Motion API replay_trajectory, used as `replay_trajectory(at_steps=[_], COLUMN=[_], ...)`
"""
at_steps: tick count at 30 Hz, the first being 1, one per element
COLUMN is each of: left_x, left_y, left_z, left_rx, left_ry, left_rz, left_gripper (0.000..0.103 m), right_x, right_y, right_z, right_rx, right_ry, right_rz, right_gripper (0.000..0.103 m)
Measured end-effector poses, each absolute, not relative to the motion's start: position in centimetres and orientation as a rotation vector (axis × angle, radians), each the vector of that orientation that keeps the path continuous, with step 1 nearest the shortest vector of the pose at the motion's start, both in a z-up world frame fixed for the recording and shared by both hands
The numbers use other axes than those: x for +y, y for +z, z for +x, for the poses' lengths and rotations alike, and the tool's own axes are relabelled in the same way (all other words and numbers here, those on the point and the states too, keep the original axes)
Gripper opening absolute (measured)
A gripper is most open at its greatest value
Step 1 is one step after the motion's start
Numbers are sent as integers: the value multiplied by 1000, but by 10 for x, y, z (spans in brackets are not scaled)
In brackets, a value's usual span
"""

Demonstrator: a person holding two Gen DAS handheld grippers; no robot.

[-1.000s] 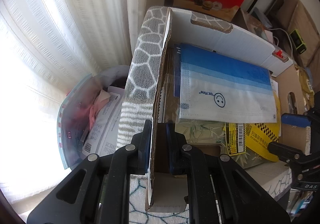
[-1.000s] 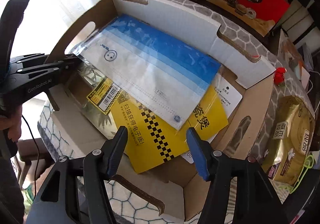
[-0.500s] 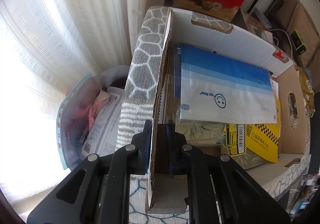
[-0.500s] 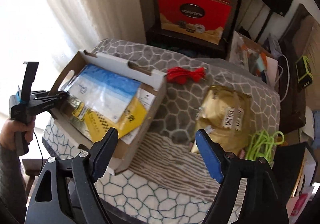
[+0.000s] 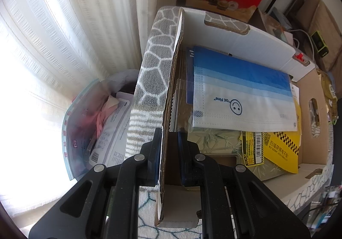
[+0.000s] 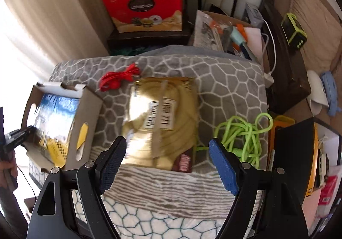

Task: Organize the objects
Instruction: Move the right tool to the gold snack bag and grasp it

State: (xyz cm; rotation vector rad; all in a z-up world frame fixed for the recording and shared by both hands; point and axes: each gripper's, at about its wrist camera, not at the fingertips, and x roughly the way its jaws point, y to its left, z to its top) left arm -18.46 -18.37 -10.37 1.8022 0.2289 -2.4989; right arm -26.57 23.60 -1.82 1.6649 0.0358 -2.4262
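Note:
A cardboard box [image 5: 235, 33] stands at the left end of the grey patterned blanket [image 6: 224, 80]. My left gripper [image 5: 168, 153] is shut on its near side wall, one finger outside and one inside. In the box lie a blue and white mask pack [image 5: 241, 93] and a yellow packet [image 5: 282, 149]. My right gripper [image 6: 166, 145] hangs open over a gold bag [image 6: 164, 115] to the right of the box [image 6: 85, 110], with nothing between its fingers. A red cable [image 6: 119, 78] lies behind the bag and a green cord [image 6: 241, 134] to its right.
A red gift box [image 6: 145, 8] and a crate of clutter [image 6: 224, 31] stand behind the table. White curtains [image 5: 64, 25] and a clear pouch of papers [image 5: 96, 127] are left of the box. A black and orange object [image 6: 295, 142] sits at the right edge.
My right gripper has swung from above the box to the right, over the gold bag, with its jaws spread wider. The left gripper keeps its hold on the box wall.

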Motion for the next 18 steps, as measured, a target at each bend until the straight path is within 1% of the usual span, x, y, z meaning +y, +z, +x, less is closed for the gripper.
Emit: replay_trajectory(at_steps=[9,11,14,18], left_x=[-181,-182,-182,-181], left_y=[-104,-104,-105,-103], left_z=[-183,-182,-182,-182], left_rx=[217,215,211,207], left_ry=[-2501,-2501,-2498,-2493], left_rz=[1797,1797,1797,1797], left_gripper=[12,12,12,12], right_x=[292,300,300,278], right_y=[-17,-19,-17,-20], right_z=[-270,-271,-270,-276], right_rx=[7,-30,-95,-41], right_ry=[-2509,-2511,-2483,-2470], right_rz=[1707,1707,1673,1674], right_gripper=[80,79,79,79])
